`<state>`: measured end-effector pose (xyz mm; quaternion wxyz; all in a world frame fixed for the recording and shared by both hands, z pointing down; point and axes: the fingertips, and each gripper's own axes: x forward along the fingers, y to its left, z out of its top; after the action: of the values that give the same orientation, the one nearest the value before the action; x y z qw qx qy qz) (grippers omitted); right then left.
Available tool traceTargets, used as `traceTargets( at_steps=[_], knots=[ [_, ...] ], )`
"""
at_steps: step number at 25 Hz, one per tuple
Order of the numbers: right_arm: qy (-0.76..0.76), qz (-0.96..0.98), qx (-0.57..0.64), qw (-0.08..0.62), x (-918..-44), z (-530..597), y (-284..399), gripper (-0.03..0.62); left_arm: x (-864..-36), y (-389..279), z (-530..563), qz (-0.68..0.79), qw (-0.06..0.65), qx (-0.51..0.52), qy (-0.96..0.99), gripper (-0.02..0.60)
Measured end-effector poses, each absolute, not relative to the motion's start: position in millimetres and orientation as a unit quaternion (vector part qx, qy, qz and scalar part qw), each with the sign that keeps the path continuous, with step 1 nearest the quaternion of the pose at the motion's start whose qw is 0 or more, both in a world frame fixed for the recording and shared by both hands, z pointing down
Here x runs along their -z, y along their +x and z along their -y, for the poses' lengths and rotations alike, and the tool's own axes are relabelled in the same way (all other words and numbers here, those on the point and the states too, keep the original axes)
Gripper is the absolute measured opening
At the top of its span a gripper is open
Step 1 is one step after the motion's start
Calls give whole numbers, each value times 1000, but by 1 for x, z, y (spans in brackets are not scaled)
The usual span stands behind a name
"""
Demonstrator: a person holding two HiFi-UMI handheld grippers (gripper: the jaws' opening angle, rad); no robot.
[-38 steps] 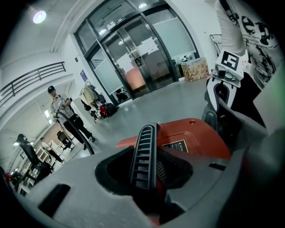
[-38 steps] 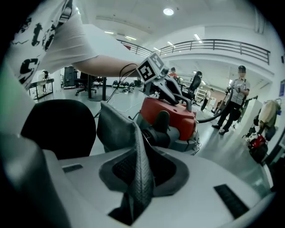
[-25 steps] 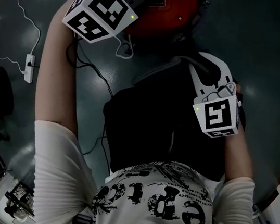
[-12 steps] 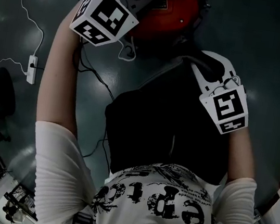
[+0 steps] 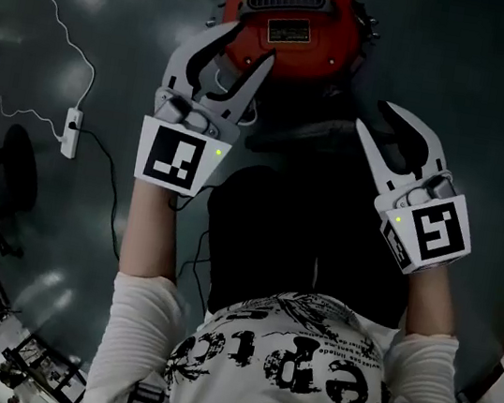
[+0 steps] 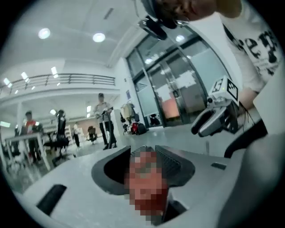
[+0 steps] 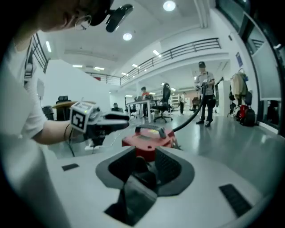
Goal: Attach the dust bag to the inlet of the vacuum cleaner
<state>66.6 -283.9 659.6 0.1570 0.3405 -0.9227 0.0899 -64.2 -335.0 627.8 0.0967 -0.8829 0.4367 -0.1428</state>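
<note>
The red vacuum cleaner (image 5: 292, 8) stands on the floor at the top of the head view, its handle (image 7: 149, 130) up. A black dust bag (image 5: 310, 224) hangs from just under it down to my shirt. My left gripper (image 5: 232, 55) hovers at the vacuum's near side, jaws opening, with nothing between them. My right gripper (image 5: 383, 136) is to the right above the bag's upper end, jaws also opening. In the right gripper view a dark fold of the bag (image 7: 136, 191) shows in the gap between its jaws, not pressed by the pads. Each gripper view shows the other gripper, the left gripper (image 7: 104, 122) and the right gripper (image 6: 213, 122).
A white power strip (image 5: 71, 132) with a white cable lies on the floor at left, and a black cable (image 5: 106, 192) runs toward me. A black hose (image 7: 196, 113) leaves the vacuum. Chairs and desks (image 7: 162, 109) and standing people (image 6: 103, 120) are far off.
Both grippers have come up and back off the bag and the vacuum, toward me. The left one no longer covers the vacuum's top. Both pairs of jaws stand wider.
</note>
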Motion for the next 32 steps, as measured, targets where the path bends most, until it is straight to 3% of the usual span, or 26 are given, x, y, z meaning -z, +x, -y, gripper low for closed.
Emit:
traceTargets(
  at_steps=[3, 5, 6, 7, 8, 15, 22, 32],
  knots=[
    [377, 915, -80, 117, -643, 298, 62, 129, -650, -74, 310, -499, -47, 91, -861, 176],
    [395, 909, -80, 106, -642, 304, 58, 126, -653, -81, 296, -537, -89, 53, -837, 168],
    [402, 906, -81, 101, -642, 305, 57, 101, -652, -87, 291, -560, -98, 32, -822, 118],
    [410, 904, -80, 94, -641, 307, 56, 27, -649, -94, 287, -585, -103, 15, -805, 36],
    [417, 901, -79, 85, -639, 308, 55, 3, -644, -101, 285, -606, -104, 0, -789, 3],
    [429, 898, -72, 68, -552, 315, 46, 2, -563, -135, 288, -673, -84, 21, -734, 3],
    [453, 886, -25, 96, -378, 293, 90, 2, -379, -137, 249, -727, -59, 38, -683, 3],
    [464, 879, -8, 110, -152, 223, 139, 2, -144, -84, 183, -698, -91, 10, -710, 3]
  ],
)
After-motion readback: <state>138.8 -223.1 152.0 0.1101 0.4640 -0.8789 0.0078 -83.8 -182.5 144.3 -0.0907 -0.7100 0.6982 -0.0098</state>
